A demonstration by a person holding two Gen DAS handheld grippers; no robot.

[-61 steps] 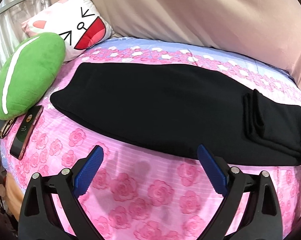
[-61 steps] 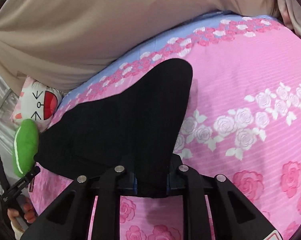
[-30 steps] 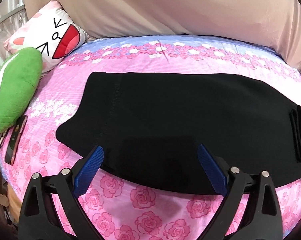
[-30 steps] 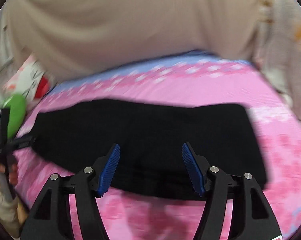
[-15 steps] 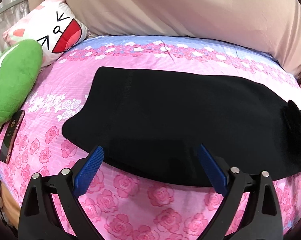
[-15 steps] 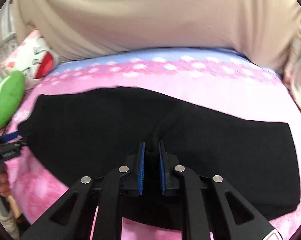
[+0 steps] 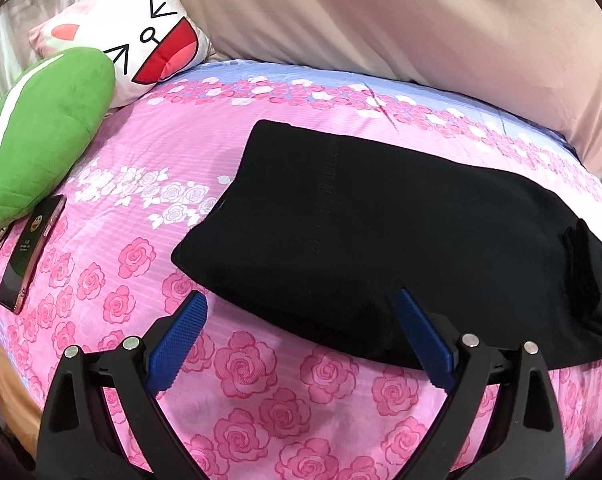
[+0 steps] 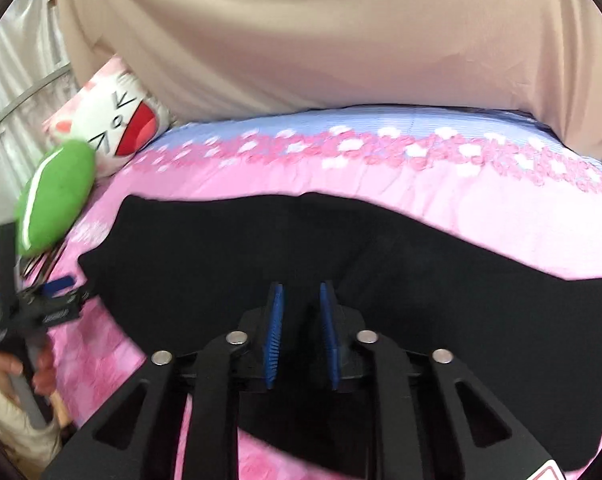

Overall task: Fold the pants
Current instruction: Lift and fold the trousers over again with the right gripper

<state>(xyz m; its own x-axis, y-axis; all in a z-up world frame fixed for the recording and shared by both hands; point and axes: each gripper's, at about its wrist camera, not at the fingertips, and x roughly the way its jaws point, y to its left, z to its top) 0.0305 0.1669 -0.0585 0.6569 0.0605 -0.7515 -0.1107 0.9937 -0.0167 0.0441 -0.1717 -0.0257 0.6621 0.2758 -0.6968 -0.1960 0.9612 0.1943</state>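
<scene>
The black pants (image 7: 381, 232) are lying stretched across the pink rose-patterned bedspread (image 7: 261, 380), which I'll use as the landmark: they are running along its middle, with the beige hanging sheet (image 7: 381, 20) behind the bedspread's far edge. The left gripper (image 7: 301, 340) is hovering over the bedspread's near edge with its blue pads (image 7: 177, 340) spread wide and gripping nothing; the pants' near hem is lying just beyond them. The right gripper (image 8: 301, 320) is reaching over the pants with its pads drawn close together, pinching a raised fold of the black cloth between them. At the bedspread's left end, a green leaf cushion (image 7: 41, 132) is leaning against a cartoon-face pillow (image 7: 141, 40), and a phone (image 7: 29, 252) is lying beside the cushion.
</scene>
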